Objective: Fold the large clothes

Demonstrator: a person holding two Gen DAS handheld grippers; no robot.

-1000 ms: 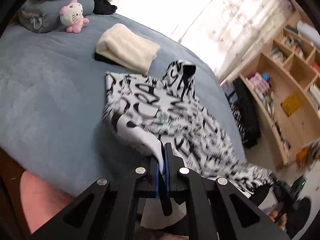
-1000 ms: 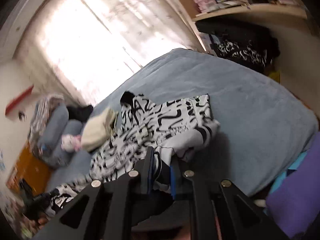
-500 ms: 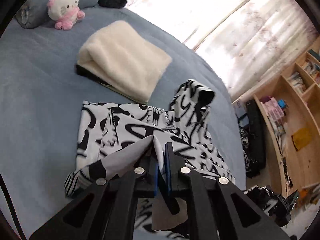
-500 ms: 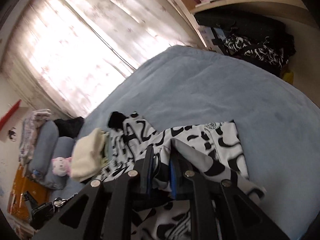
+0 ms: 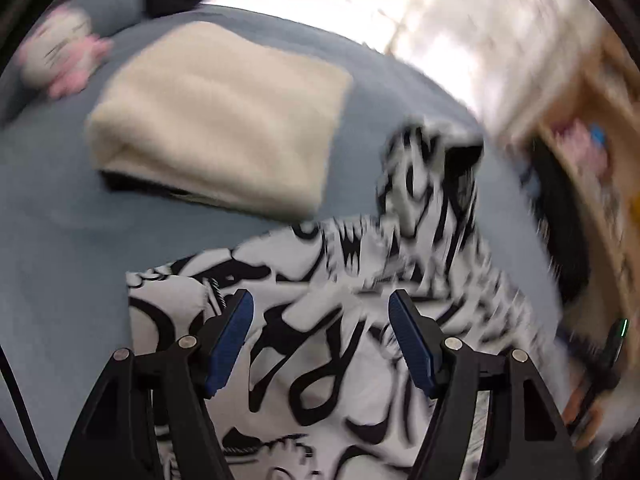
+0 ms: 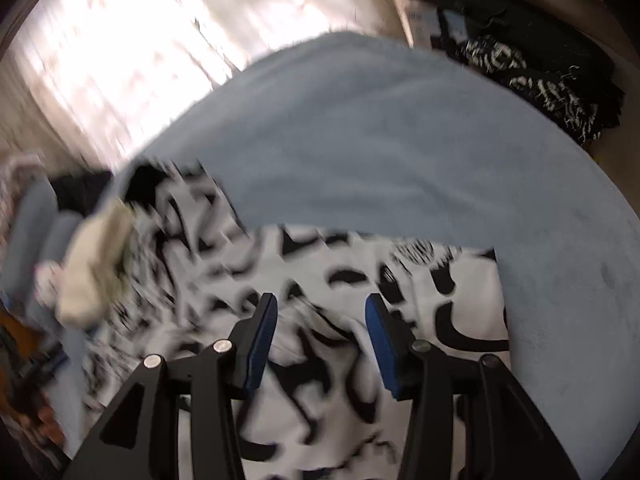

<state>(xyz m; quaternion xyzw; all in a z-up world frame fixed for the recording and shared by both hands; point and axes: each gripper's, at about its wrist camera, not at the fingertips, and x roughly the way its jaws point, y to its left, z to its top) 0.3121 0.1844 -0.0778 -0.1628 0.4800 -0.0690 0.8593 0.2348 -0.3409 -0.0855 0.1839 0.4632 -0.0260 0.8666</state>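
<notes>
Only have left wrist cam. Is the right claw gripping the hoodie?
Observer: No. The right claw has its jaws opening and nothing pinched; the black-and-white hoodie lies beneath it.
Operator: Is the hoodie's edge on that side bunched?
Observer: No, it runs straight and lies flat on the blue bedcover.

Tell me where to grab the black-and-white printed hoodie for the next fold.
Probably the black-and-white printed hoodie's hood end, which sticks out past the folded body beside the cream folded garment. Come from above and pinch its loose edge; it lies flat on the blue bedspread.
</notes>
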